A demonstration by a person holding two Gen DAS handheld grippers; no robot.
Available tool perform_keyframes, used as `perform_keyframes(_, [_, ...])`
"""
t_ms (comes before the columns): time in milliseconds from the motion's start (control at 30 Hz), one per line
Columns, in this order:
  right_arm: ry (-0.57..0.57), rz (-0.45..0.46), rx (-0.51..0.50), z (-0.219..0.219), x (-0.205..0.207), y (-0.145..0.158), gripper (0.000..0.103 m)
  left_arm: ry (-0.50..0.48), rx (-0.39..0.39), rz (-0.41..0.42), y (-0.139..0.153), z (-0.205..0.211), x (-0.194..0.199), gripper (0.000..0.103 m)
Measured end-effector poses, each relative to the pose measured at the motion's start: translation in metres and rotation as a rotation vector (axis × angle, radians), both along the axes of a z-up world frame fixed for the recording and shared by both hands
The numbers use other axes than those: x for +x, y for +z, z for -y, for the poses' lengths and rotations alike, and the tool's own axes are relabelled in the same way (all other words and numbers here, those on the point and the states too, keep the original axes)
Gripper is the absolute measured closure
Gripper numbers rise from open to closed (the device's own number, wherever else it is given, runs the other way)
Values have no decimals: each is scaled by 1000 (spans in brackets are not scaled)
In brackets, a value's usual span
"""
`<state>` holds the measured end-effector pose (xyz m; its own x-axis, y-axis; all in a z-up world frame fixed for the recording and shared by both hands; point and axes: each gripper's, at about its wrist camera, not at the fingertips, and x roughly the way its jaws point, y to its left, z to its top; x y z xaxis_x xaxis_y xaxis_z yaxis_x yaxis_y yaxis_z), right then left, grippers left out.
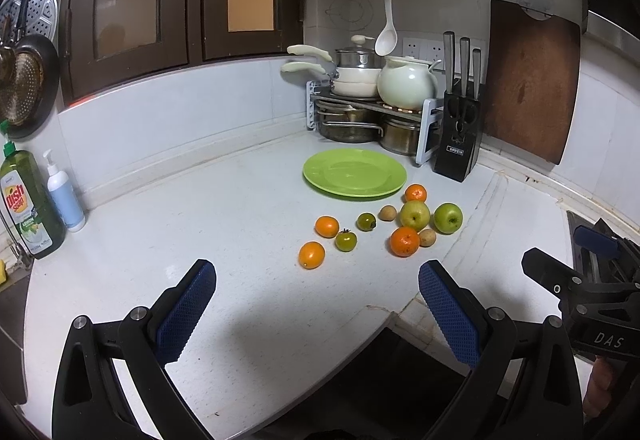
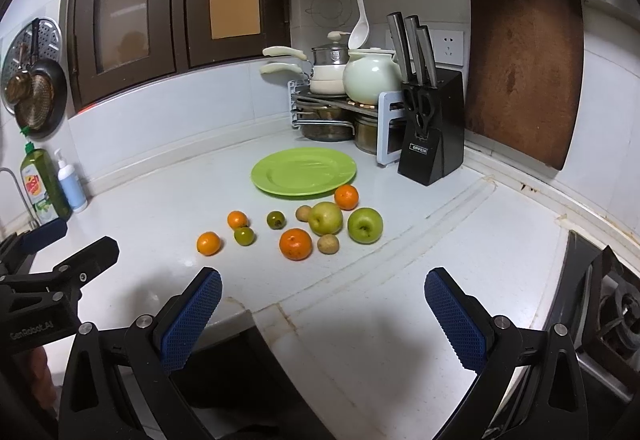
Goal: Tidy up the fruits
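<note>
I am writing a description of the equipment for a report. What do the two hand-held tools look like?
Both look alike. The left tool and the right tool each have a black plastic frame with triangular cut-outs, silver round bolts at the joints, and two fingers faced with blue diamond-textured pads. White lettering sits on each body: "DAS" on the right one, "GenRobot.AI" on the left. No cables or sleeves are visible.

1. Right gripper: cut off by the frame's right edge in the left wrist view.
2. Pots under the rack: partly hidden.
3. Stove: cut off at the edge.
</note>
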<state>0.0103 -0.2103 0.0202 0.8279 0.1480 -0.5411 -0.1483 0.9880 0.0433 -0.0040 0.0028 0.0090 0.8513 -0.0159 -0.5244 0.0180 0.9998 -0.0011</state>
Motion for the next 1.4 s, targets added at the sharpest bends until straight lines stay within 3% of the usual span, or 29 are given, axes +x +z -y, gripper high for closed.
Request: perform_keyframes(1400, [8, 2, 6, -1, 3, 0, 1, -10, -9, 8, 0, 1, 4, 0])
